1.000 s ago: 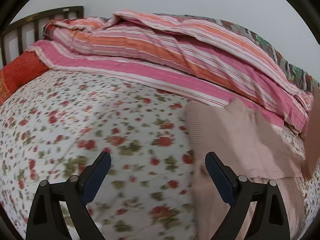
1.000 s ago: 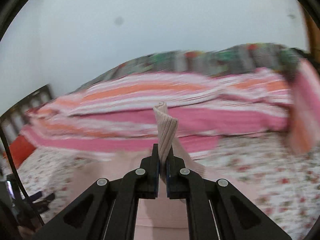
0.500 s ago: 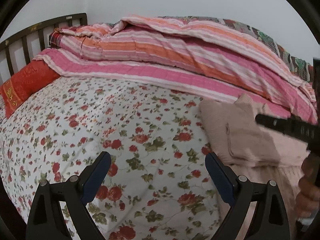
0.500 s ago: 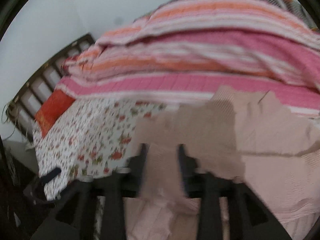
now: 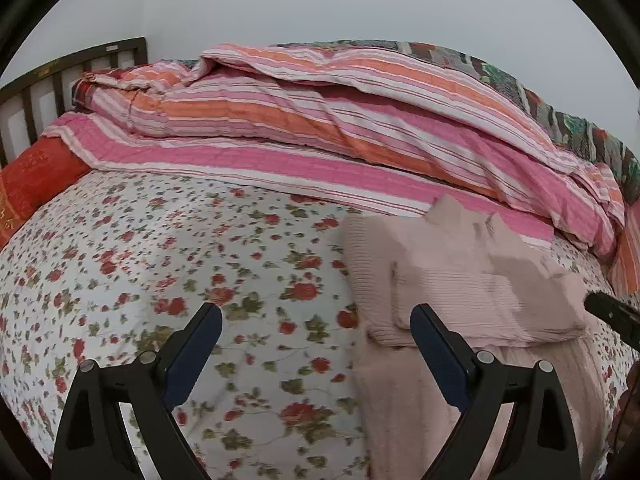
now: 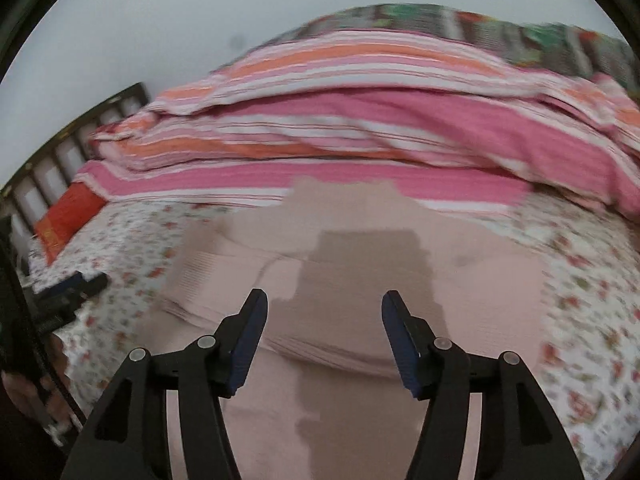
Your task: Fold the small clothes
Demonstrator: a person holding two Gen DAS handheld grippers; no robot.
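On a floral bed sheet (image 5: 168, 264), the right gripper (image 6: 324, 340) has just let go of the pink knit garment (image 5: 460, 280): a second ago its jaws pinched a raised edge of the cloth, and they have just been opening, now standing apart with nothing between them. The fold looks laid down. The left gripper (image 5: 316, 344), wide apart and empty, hovers beside it. A striped quilt (image 5: 320, 128) crowds the garment's far edge.

Plain pale wall (image 5: 320, 0); dark slatted headboard (image 5: 60, 72); floral-sheeted bed (image 5: 160, 260); striped quilt (image 5: 320, 120).
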